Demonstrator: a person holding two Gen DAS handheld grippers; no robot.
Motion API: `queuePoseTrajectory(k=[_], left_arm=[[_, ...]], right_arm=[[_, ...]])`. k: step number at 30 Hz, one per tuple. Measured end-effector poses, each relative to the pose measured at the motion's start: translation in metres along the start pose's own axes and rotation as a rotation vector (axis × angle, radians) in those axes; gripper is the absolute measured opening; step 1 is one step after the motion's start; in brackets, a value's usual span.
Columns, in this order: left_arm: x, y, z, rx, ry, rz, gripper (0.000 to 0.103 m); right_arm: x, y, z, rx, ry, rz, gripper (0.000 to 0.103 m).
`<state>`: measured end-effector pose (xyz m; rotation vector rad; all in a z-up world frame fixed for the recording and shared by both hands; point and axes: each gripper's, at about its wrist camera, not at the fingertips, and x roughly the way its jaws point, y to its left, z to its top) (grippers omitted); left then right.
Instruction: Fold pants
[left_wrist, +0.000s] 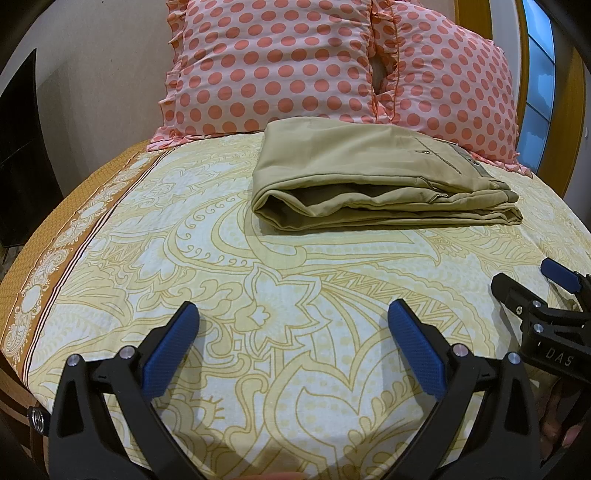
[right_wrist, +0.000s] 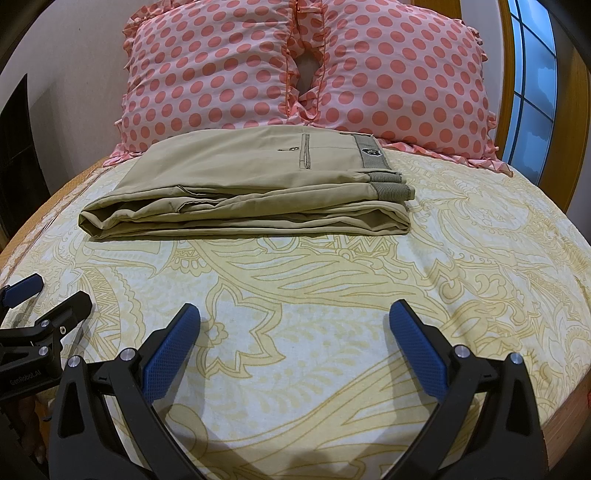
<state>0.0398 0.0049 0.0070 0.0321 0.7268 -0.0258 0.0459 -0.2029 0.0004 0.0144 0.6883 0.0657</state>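
Khaki pants (left_wrist: 373, 177) lie folded in a flat stack on the bed, just in front of the pillows; in the right wrist view (right_wrist: 251, 195) the grey waistband with a logo patch faces right. My left gripper (left_wrist: 293, 317) is open and empty, hovering over the sheet well short of the pants. My right gripper (right_wrist: 295, 317) is also open and empty, at a similar distance. The right gripper shows at the right edge of the left wrist view (left_wrist: 532, 284), and the left gripper at the left edge of the right wrist view (right_wrist: 48, 295).
A bed sheet (left_wrist: 258, 295) with a yellow paisley pattern covers the bed. Two pink polka-dot pillows (right_wrist: 210, 70) (right_wrist: 399, 77) stand at the headboard. A window (right_wrist: 532, 92) is at the right, a dark object (left_wrist: 18, 147) at the left.
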Motion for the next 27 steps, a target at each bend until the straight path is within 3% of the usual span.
queuePoseTrajectory(k=[27], left_arm=[[0.0000,0.0008,0.0023,0.002,-0.010,-0.001,0.101]], right_arm=[[0.0007,-0.0006,0.0008,-0.001,-0.005,0.001,0.102]])
